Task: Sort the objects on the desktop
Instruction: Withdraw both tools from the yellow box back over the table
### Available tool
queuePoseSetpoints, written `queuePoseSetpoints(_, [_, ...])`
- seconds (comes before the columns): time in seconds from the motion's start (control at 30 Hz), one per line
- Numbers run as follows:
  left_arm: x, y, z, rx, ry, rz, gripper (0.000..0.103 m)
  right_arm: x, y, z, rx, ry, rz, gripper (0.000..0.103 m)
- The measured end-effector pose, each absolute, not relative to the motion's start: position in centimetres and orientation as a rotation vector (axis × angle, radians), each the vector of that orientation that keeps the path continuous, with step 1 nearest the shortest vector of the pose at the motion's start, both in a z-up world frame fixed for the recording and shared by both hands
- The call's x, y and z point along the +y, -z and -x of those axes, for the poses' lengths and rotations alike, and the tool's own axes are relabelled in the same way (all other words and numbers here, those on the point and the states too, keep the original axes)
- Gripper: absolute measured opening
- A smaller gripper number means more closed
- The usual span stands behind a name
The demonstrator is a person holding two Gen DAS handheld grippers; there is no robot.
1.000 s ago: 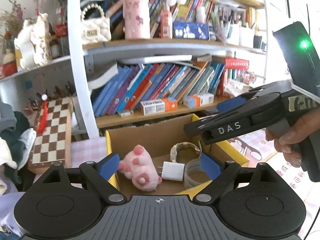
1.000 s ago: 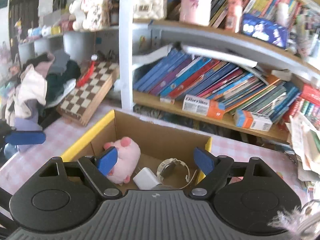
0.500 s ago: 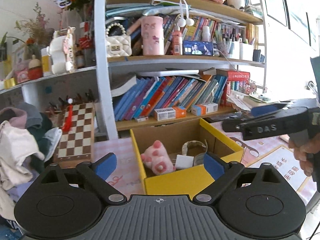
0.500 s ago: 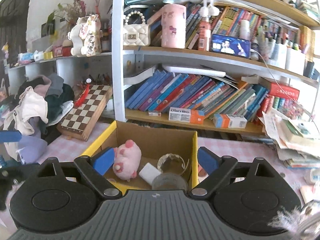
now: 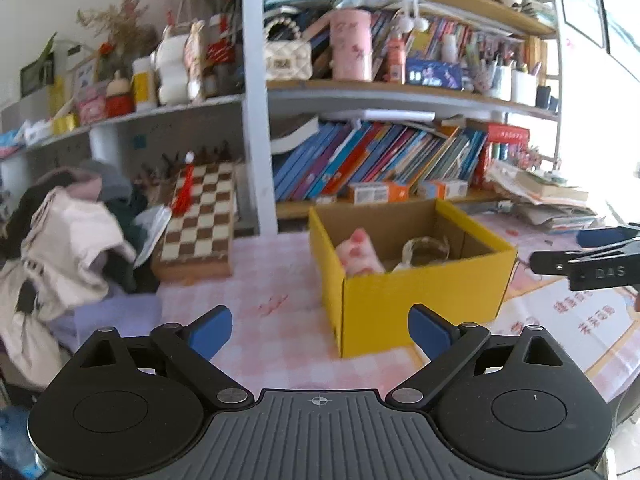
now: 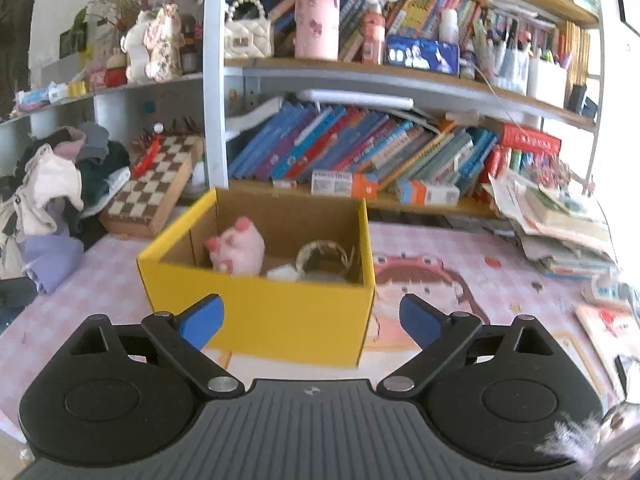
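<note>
Currently, item 1: my left tongs (image 5: 320, 330), blue pads spread wide, nothing betw. them, held above the pink checked desk (image 5: 276, 320) in front of the box. Item 2: my right tongs (image 6: 310, 318), likewise wide open & empty, facing the box's near wall; in the left view they show at the far right edge (image 5: 588, 266), to the right of the box, though that view doesn't show how far they're open. Item 3: yellow cardboard box (image 6: 280, 316) (image 5: 416, 300), open top, brown inside, standing on the desk in front of the bookshelf. Contents: pink plush toy (image 6: 238, 250) (image 5: 358, 258) at left side of box; white block (image 6: 284, 272) near the middle, low against the front wall, only partly seen; wristwatch w/ pale band (image 6: 324, 254) (image 5: 424, 246) toward the right, curled in a loop; a greyish round thing beside it, too blurred to name. Item 4: chessboard (image 6: 154, 186) (image 5: 202, 220), leaning by the white shelf post, left of box, not touching it. Item 5: heap of clothes (image 5: 64, 240) (image 6: 48, 184) at far left. Item 6: slanted row of books (image 6: 360, 148) on the shelf behind the box, small boxes in front of them. Item 7: stack of papers (image 6: 560, 220) at right rear of desk.
</note>
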State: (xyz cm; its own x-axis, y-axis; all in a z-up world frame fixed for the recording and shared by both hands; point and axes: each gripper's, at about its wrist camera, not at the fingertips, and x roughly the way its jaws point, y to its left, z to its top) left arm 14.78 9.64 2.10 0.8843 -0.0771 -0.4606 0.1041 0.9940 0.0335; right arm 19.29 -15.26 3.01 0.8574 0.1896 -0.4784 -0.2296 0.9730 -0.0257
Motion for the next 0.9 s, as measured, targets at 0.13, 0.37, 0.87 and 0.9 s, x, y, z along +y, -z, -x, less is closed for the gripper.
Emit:
queuePoseSetpoints(0.13, [9.9, -0.6, -13.9, 0.519, 0.084, -0.05, 0.097, -15.1, -1.2, -18.0, 0.538, -0.216, 0.097, 0.095])
queuePoseSetpoints(0.37, [9.4, 1.9, -12.6, 0.581, 0.086, -0.051, 0.097, -14.1, 1.3, -15.9, 0.599, -0.237, 0.131, 0.095])
queuePoseSetpoints(0.87, [7.0, 4.4, -11.2, 0.647, 0.089, -0.09, 0.097, -10.4, 4.9, -13.2, 0.722, -0.337, 0.254, 0.093])
queuePoseSetpoints(0.9, [6.9, 4.5, -11.2, 0.651, 0.09, -0.093, 0.097, -10.4, 4.9, -13.2, 0.725, -0.342, 0.256, 0.093])
